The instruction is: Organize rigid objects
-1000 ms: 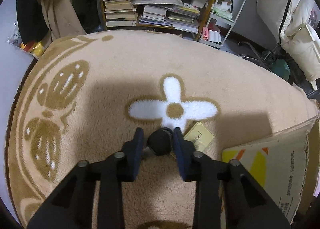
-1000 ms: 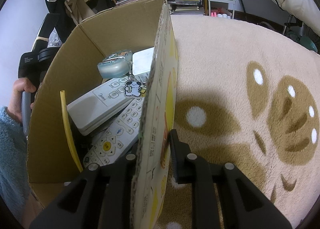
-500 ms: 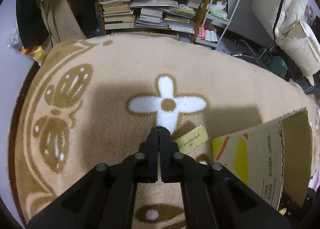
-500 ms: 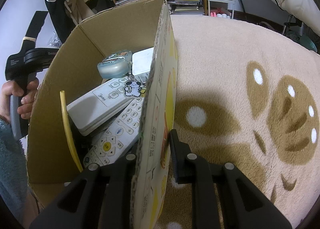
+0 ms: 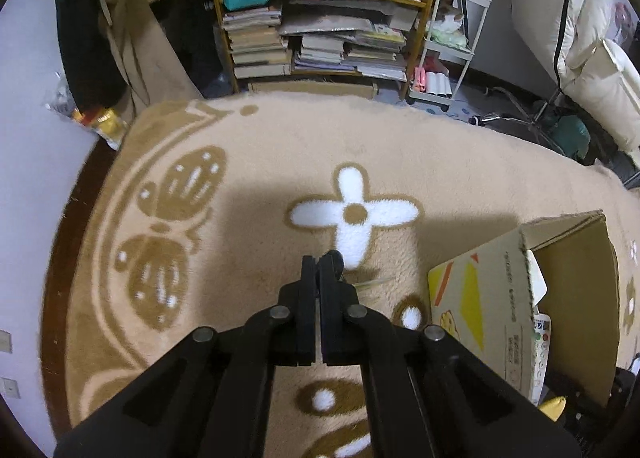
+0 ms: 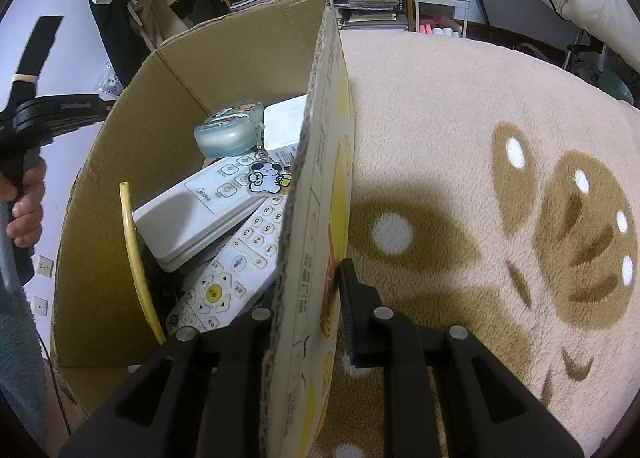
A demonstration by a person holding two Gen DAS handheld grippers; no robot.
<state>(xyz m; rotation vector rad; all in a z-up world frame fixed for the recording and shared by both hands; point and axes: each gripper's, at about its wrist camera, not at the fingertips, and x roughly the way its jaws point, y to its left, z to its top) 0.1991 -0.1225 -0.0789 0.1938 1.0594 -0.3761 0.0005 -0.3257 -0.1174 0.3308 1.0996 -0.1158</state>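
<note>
One brown cardboard box (image 6: 132, 162) on the beige patterned rug (image 5: 280, 162) holds two white remotes (image 6: 224, 270), one pale-blue case w/ keychain, one yellow strip. Left gripper (image 5: 320, 260), open round a small black round object (image 5: 337, 261) a sec ago, is now clenched, object at its tips, rug further below. Right gripper (image 6: 310, 278), angled down, clamps box's wall.
</note>
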